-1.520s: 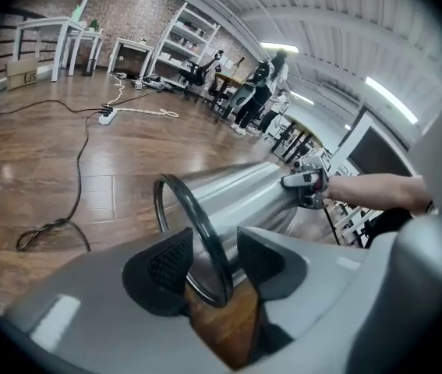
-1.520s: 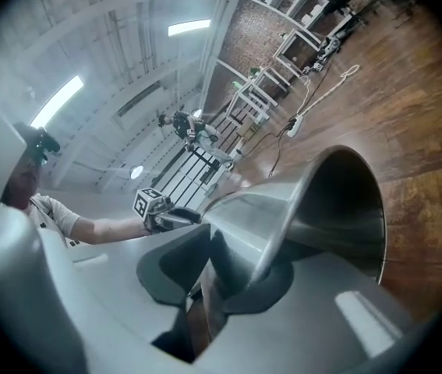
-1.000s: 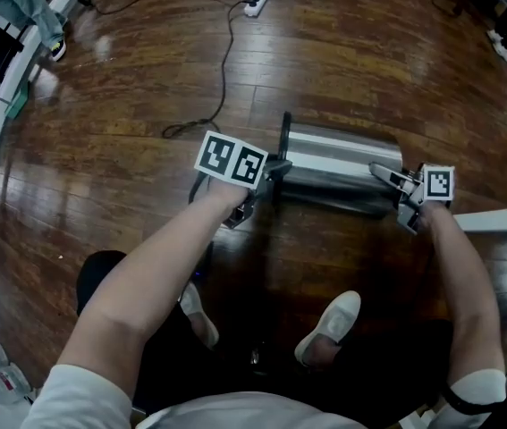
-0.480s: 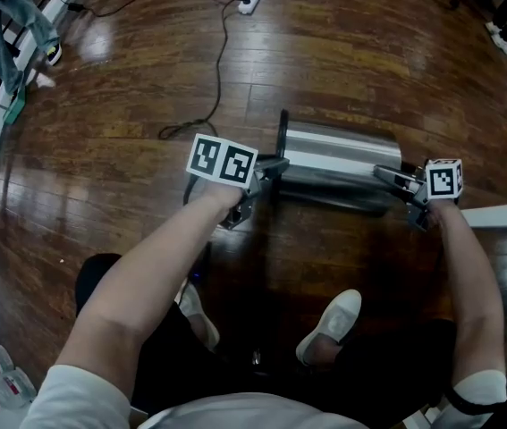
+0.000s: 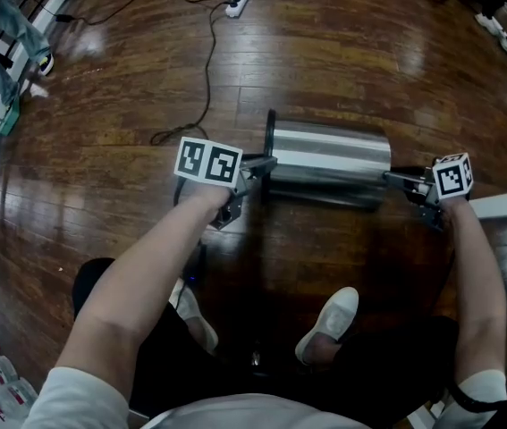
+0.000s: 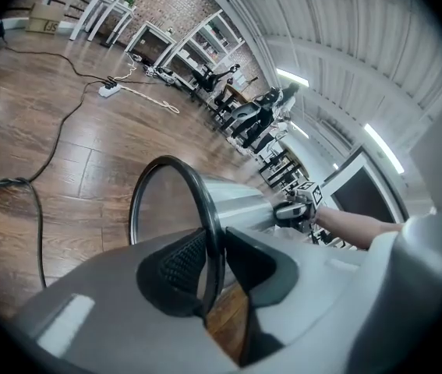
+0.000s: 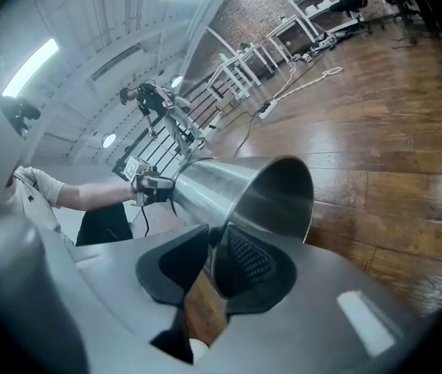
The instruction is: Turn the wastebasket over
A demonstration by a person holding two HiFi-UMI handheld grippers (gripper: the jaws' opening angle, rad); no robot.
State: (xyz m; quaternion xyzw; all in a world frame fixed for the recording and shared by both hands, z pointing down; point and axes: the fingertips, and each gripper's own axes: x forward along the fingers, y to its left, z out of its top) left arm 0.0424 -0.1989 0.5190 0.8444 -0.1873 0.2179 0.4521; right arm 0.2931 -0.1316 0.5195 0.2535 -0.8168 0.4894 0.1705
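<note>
Low over the brown wooden floor (image 5: 369, 52), the shiny steel cylindrical wastebasket (image 5: 329, 159) is being held on its side, with the left gripper (image 5: 257, 164), jaws just closed, pinching its black rim (image 5: 269, 141) and the right gripper (image 5: 398, 179), jaws just closing too, clamping the opposite end's edge.

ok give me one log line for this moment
wastebasket: on its side | left gripper: jaws just closed on black rim | right gripper: jaws just closed on steel edge

free floor (image 5: 351, 61) beyond wastebasket (image 5: 329, 164), cable (image 5: 207, 70) apparently close at left
</note>
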